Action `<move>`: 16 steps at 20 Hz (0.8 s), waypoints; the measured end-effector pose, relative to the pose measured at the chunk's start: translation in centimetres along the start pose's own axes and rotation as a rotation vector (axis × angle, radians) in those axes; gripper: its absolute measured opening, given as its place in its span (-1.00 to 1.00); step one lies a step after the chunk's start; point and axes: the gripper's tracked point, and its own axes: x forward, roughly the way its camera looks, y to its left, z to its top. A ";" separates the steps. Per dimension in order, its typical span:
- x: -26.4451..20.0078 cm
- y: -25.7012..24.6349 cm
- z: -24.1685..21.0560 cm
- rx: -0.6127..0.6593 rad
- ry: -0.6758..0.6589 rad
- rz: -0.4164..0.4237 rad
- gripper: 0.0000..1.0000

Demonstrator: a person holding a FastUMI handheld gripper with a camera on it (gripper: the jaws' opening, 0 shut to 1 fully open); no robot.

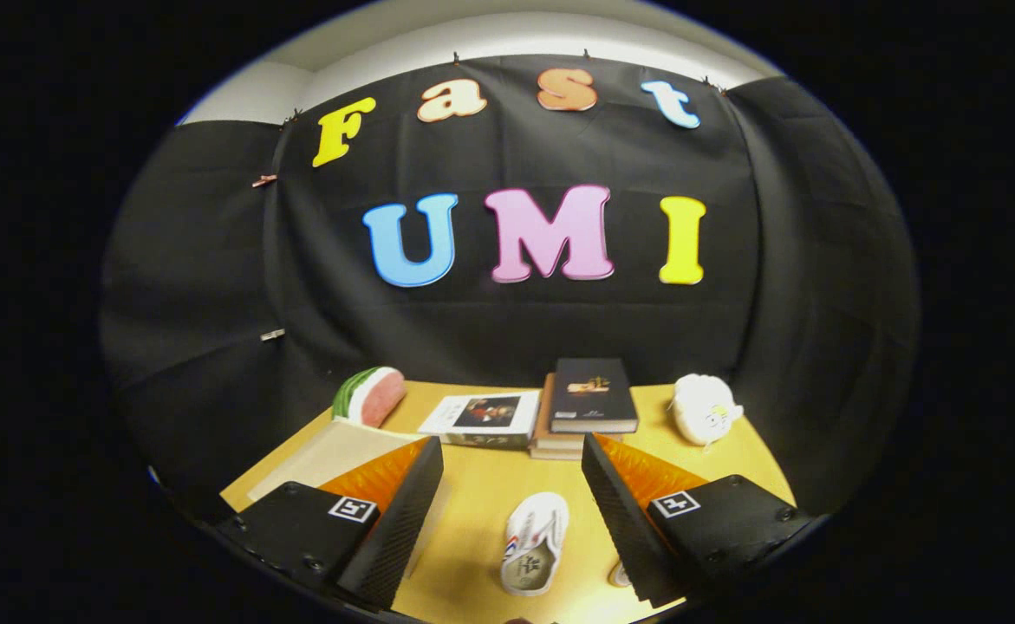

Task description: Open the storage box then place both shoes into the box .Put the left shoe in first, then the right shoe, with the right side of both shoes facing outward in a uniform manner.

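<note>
While the fingers stand spread and empty, the opening step appears not yet begun.
One white shoe (533, 542) lies on the table (481, 494) between the fingers, long axis running away from the gripper (507, 520); which end is the toe cannot be told. A pale flat box (334, 451) sits left; next move: reach its lid.

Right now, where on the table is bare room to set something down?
Bare tabletop lies between the open gripper fingers, from the white shoe to the books. Crowded along the back: watermelon toy, books, white plush.
</note>
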 end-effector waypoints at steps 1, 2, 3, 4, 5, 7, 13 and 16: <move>0.2 0.2 -0.7 0.028 0.026 0.013 0.97; 0.5 0.5 -1.4 0.057 0.053 0.027 0.97; 0.9 1.0 -2.1 0.090 0.087 0.048 0.97; 1.3 1.7 -3.1 0.126 0.126 0.073 0.97; 1.7 2.3 -4.1 0.160 0.164 0.093 0.97; 2.3 3.3 -6.1 0.225 0.240 0.138 0.97; 3.8 7.2 -12.8 0.457 0.506 0.285 0.96; 4.6 8.6 -15.7 0.538 0.621 0.345 0.97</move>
